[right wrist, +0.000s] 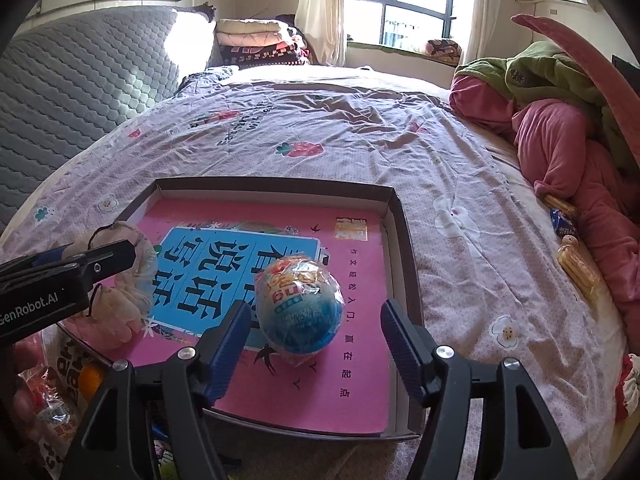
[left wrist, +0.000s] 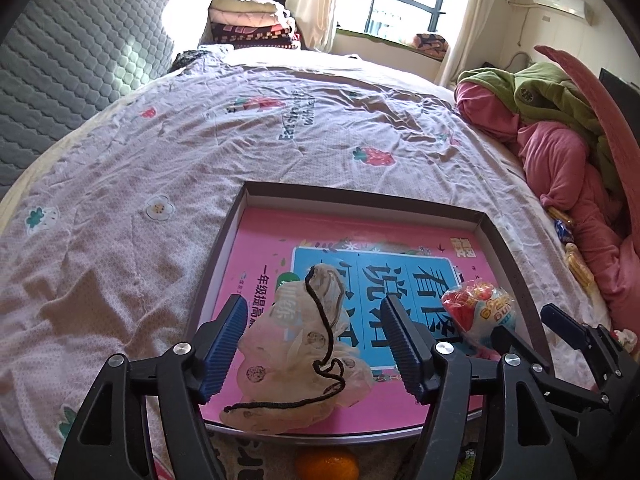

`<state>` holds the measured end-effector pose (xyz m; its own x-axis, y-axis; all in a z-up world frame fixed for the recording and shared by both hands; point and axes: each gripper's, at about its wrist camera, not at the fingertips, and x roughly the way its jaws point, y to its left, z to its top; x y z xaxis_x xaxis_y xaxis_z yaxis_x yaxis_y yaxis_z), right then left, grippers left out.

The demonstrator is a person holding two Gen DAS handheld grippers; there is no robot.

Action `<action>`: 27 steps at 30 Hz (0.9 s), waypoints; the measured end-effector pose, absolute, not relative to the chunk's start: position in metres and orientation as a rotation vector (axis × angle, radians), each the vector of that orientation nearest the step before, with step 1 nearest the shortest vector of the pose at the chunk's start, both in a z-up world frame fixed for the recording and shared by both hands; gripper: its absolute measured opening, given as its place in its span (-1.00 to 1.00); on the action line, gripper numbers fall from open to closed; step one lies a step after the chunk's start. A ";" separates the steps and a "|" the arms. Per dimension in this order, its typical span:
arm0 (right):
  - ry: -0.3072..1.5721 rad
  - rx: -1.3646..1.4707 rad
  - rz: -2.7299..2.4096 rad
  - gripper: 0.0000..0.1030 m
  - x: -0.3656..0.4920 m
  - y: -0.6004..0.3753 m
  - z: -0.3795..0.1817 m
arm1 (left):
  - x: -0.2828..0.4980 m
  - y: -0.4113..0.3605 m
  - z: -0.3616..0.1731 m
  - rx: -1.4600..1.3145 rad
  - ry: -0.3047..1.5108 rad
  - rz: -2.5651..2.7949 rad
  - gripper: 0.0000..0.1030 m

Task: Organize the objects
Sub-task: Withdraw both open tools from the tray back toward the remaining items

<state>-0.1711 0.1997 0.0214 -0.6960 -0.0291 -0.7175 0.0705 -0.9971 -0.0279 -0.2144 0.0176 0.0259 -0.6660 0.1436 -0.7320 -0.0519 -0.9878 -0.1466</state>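
A shallow dark box [left wrist: 504,240] with a pink book cover inside lies on the bed; it also shows in the right wrist view [right wrist: 404,232]. A pale pouch with a black cord [left wrist: 304,352] lies in the box between the fingers of my open left gripper [left wrist: 314,344], not clamped. It also shows in the right wrist view [right wrist: 128,292]. A wrapped blue and red egg toy [right wrist: 300,308] lies in the box just ahead of my open right gripper [right wrist: 316,344]. The toy [left wrist: 480,312] and the right gripper [left wrist: 532,328] show in the left wrist view.
A pink and green heap of clothes [right wrist: 560,128] lies at the bed's right side, with snack packets [right wrist: 576,264] beside it. An orange [left wrist: 326,464] and a bag of snacks [right wrist: 52,400] lie near the box's front edge. A grey quilted headboard [left wrist: 72,72] stands left.
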 end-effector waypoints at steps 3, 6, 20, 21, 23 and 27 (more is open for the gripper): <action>0.075 1.181 -2.847 0.37 -0.168 0.201 0.027 | -0.210 0.015 0.032 -1.215 -0.168 2.784 0.40; 0.069 1.167 -2.853 0.38 -0.165 0.201 0.031 | -0.205 0.013 0.038 -1.200 -0.164 2.796 0.41; 0.064 1.074 -2.872 0.45 -0.146 0.201 0.053 | -0.177 0.000 0.058 -1.129 -0.094 2.865 0.45; 0.064 1.068 -2.874 0.45 -0.145 0.200 0.054 | -0.175 -0.001 0.059 -1.125 -0.092 2.869 0.45; 0.059 1.054 -2.877 0.45 -0.141 0.199 0.057 | -0.169 -0.002 0.061 -1.115 -0.082 2.879 0.45; 0.069 1.025 -2.878 0.46 -0.133 0.194 0.063 | -0.160 -0.004 0.065 -1.096 -0.066 2.889 0.45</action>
<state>-0.1327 0.1940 0.0634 -0.7717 -0.0657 -0.6326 0.0961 -0.9953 -0.0139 -0.1596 -0.0042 0.0654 -0.7472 0.0630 -0.6616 -0.0327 -0.9978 -0.0581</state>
